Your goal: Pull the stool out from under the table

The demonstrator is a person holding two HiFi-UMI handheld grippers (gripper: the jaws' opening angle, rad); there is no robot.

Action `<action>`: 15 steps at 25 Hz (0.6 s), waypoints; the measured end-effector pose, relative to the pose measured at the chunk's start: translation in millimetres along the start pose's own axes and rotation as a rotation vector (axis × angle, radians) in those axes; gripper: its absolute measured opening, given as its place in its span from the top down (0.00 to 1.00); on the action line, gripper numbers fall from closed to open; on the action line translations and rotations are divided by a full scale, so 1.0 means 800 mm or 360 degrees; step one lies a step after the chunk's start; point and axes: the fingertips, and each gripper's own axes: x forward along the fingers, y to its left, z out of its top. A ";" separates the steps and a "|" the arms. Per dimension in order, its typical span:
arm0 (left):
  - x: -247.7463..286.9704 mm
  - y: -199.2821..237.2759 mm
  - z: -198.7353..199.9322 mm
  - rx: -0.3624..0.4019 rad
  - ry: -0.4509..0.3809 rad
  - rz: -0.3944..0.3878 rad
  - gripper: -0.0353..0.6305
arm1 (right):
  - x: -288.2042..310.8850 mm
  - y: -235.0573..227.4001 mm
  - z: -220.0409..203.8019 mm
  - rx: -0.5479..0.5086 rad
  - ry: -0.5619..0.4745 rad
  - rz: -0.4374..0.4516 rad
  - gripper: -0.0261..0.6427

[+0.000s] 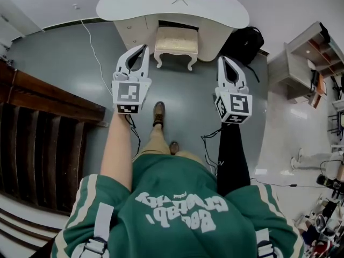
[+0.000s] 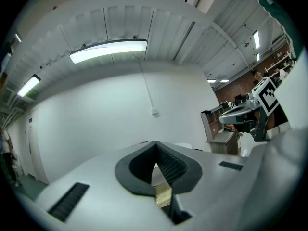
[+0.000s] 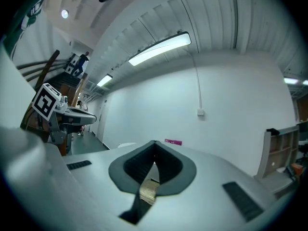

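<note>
Stool (image 1: 176,41) stands partly under the white surface (image 1: 123,4), front legs showing. The padded cream seat looks soft, the curved legs stiff. Likely light and should slide on the floor. Best hold is the seat's front rail. Left tongs (image 1: 144,48) and right tongs (image 1: 222,61) are closed and empty, short of it

White lettering (image 1: 180,211) curves across the green sweatshirt (image 1: 161,238) at 6 o'clock in the head view. It is seen upside down, and the words cannot be made out with certainty. The left gripper (image 1: 143,49) and right gripper (image 1: 222,59) each carry square black-and-white code markers (image 1: 129,93), which are patterns without letters. In the right gripper view, a pink label (image 3: 173,142) on the white wall (image 3: 231,124), just past centre towards 6 o'clock, is too small to read.
</note>
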 end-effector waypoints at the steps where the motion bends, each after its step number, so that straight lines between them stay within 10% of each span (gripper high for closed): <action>1: 0.006 0.005 -0.002 -0.0011 -0.0001 0.0001 0.93 | 0.008 -0.001 0.000 0.0003 -0.0002 -0.0001 0.95; 15: 0.169 0.095 -0.062 -0.0080 0.0024 -0.0054 0.93 | 0.184 -0.030 -0.024 -0.0022 0.0059 -0.0021 0.95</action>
